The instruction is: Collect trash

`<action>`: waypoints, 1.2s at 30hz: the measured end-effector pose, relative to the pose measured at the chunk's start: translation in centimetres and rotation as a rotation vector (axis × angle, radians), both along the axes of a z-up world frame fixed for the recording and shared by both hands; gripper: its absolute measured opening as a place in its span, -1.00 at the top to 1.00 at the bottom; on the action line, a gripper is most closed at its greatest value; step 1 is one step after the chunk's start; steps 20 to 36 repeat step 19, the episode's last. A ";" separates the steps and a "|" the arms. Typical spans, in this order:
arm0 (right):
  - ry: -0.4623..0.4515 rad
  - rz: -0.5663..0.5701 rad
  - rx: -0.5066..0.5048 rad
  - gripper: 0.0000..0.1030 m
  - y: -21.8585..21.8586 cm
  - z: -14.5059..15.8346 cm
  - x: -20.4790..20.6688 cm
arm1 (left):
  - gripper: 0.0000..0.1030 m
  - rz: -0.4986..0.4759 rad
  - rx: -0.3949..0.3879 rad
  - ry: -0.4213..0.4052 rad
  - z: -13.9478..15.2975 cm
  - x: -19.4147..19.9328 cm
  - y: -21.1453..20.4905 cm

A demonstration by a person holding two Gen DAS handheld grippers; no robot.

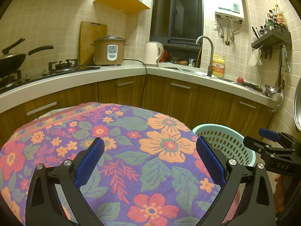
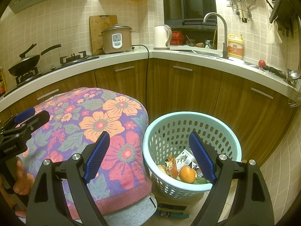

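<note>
A light blue perforated basket (image 2: 169, 130) stands on a box to the right of a table covered by a floral cloth (image 2: 105, 131). Inside it lie an orange peel (image 2: 187, 173), a torn wrapper (image 2: 185, 159), brown scraps and green leaves. My right gripper (image 2: 149, 152) is open and empty, above the gap between table and basket. My left gripper (image 1: 149, 160) is open and empty, above the floral cloth (image 1: 131, 150). The basket's rim (image 1: 216, 128) shows at the right in the left wrist view. The right gripper (image 1: 270, 141) shows there too, the left gripper (image 2: 24, 116) in the right wrist view.
A kitchen counter (image 1: 112, 71) wraps around behind, with a wok (image 2: 24, 64), gas stove, rice cooker (image 1: 109, 50), kettle (image 1: 152, 52), sink tap (image 1: 207, 52), yellow detergent bottle (image 1: 218, 66) and a tomato (image 1: 239, 79). Wooden cabinets stand below. A cord hangs down the cabinet front.
</note>
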State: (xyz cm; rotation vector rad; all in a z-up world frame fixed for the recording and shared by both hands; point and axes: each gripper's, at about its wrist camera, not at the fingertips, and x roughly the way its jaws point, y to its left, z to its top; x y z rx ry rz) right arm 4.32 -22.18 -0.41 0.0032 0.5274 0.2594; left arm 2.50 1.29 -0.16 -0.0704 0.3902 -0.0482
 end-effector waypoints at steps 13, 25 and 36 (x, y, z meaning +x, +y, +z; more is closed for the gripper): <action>-0.003 -0.004 -0.005 -0.58 -0.1 -0.1 -0.2 | -0.86 -0.018 -0.001 0.003 0.0 0.1 -0.1; -0.001 -0.003 -0.004 -0.59 -0.1 -0.2 -0.3 | -0.86 -0.015 -0.008 0.020 -0.2 0.4 0.3; -0.001 -0.003 -0.004 -0.59 -0.1 -0.2 -0.3 | -0.86 -0.015 -0.008 0.020 -0.2 0.4 0.3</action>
